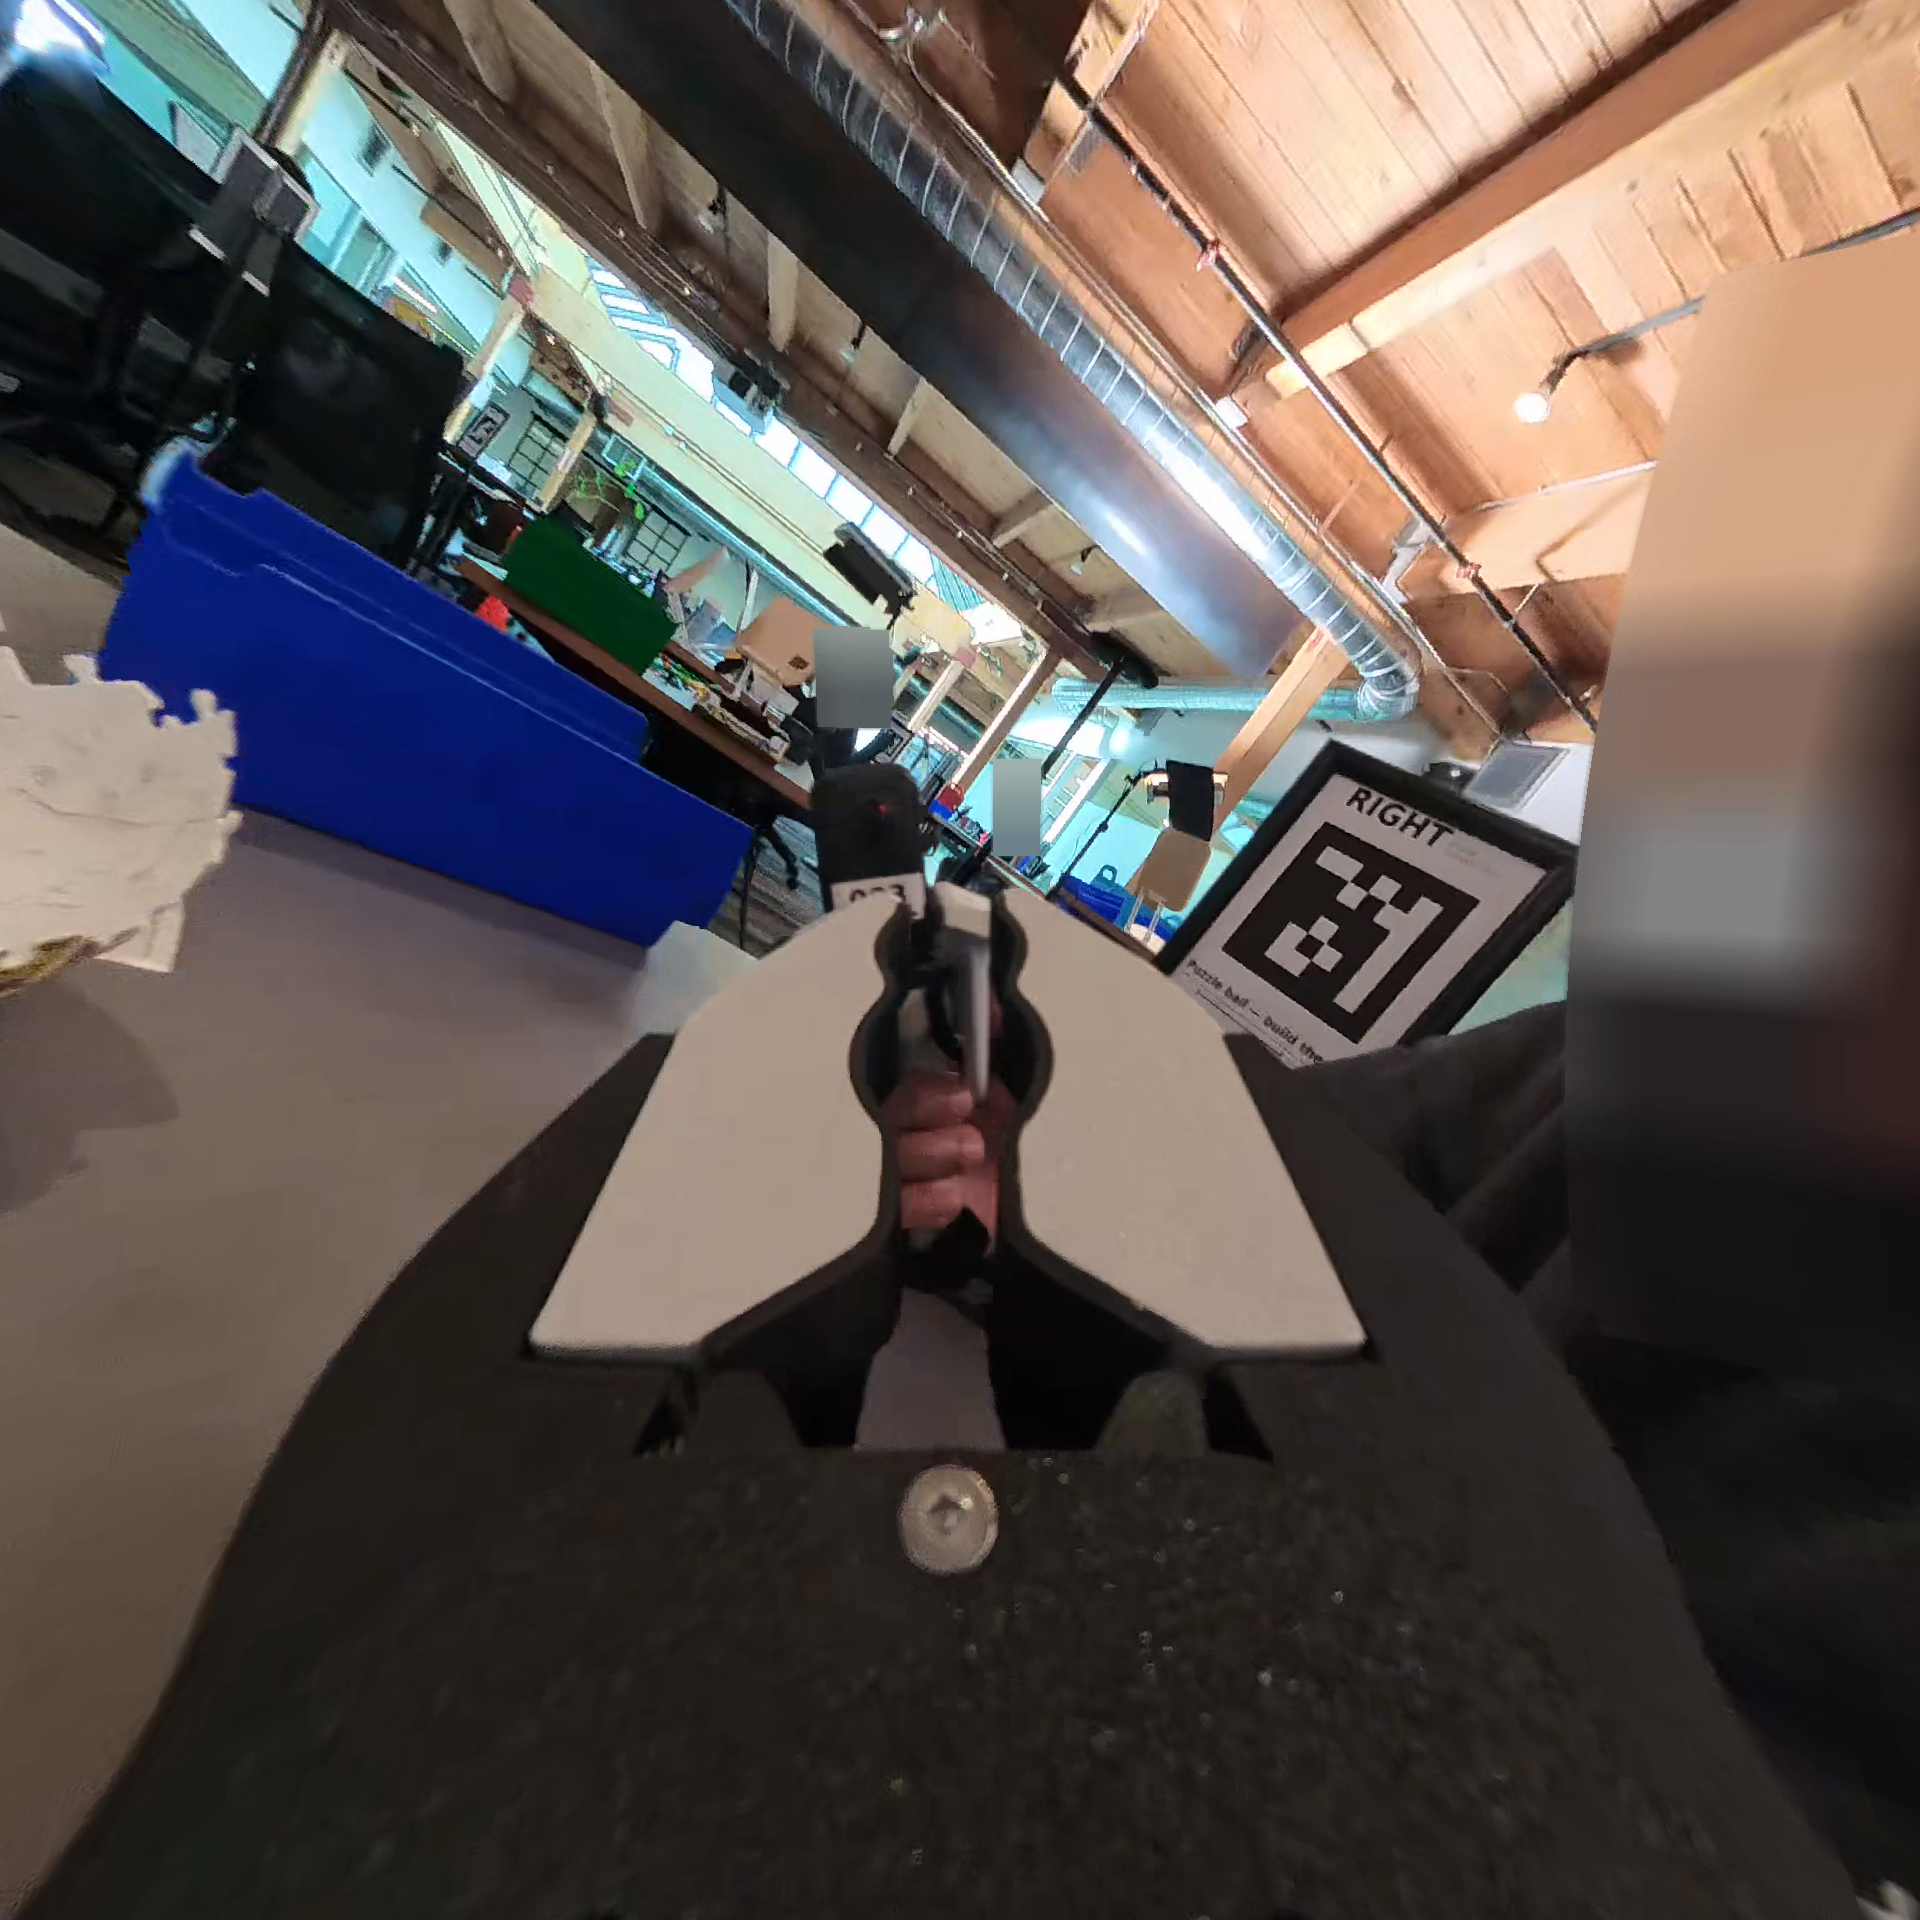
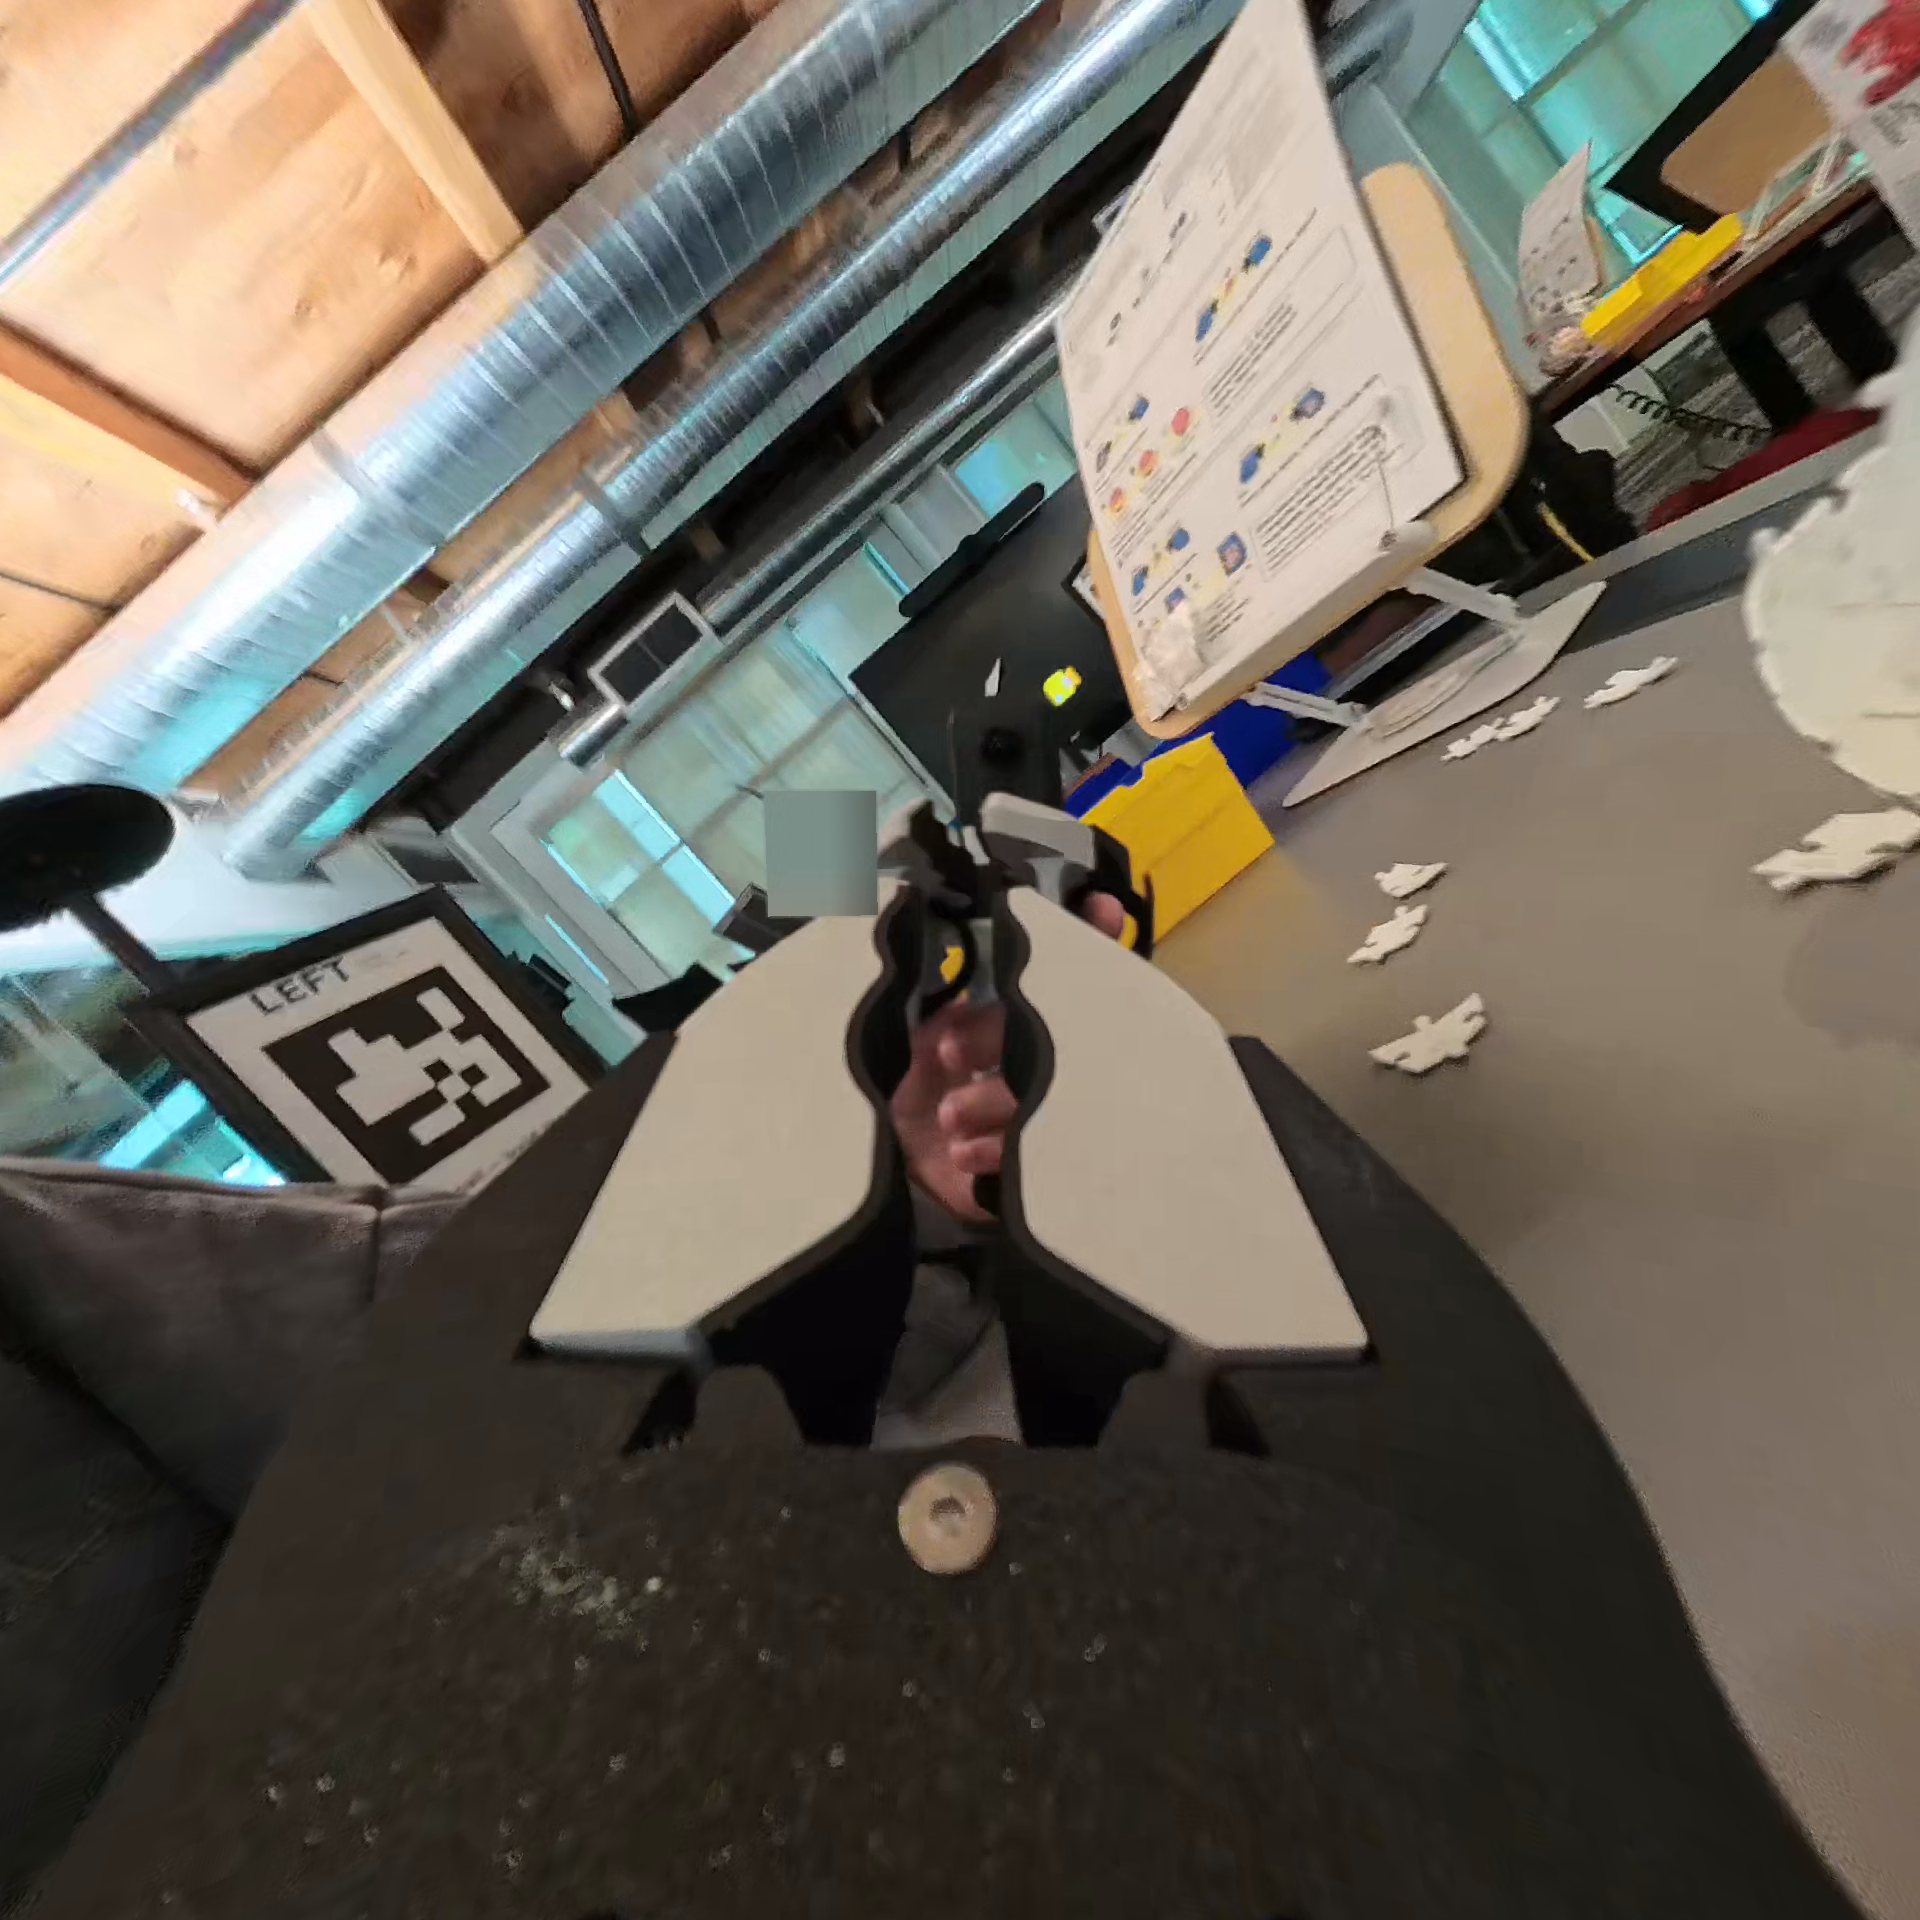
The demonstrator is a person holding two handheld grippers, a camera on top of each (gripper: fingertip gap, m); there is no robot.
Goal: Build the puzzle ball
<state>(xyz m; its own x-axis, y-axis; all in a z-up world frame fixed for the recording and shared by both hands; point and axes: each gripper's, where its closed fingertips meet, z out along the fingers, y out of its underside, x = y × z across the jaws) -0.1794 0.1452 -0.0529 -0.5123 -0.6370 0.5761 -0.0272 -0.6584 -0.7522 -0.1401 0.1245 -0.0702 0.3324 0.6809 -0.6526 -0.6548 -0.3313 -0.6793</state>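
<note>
A partly built white puzzle ball (image 1: 104,810) sits on the grey table (image 1: 364,1039) at the far left of the left wrist view. It also shows at the right edge of the right wrist view (image 2: 1849,644). Several loose white pieces (image 2: 1434,1044) lie on the table (image 2: 1610,1247) near it. My left gripper (image 1: 945,914) and right gripper (image 2: 951,904) are held above the table and point at each other. Both have their jaws nearly together with nothing between them. Each shows in the other's view, with the hand that holds it (image 1: 945,1153) (image 2: 956,1122).
A blue bin (image 1: 416,748) stands behind the ball. Framed marker signs stand at each side (image 1: 1361,914) (image 2: 384,1070). An instruction sheet on a tilted stand (image 2: 1268,343) and a yellow bin (image 2: 1184,831) are at the far edge. A person's dark sleeve (image 1: 1455,1122) is close by. The grippers' ends are close to 6 centimeters from one another. The partly built white puzzle ball (image 1: 104,810) is about equally far from each gripper, around 20 centimeters.
</note>
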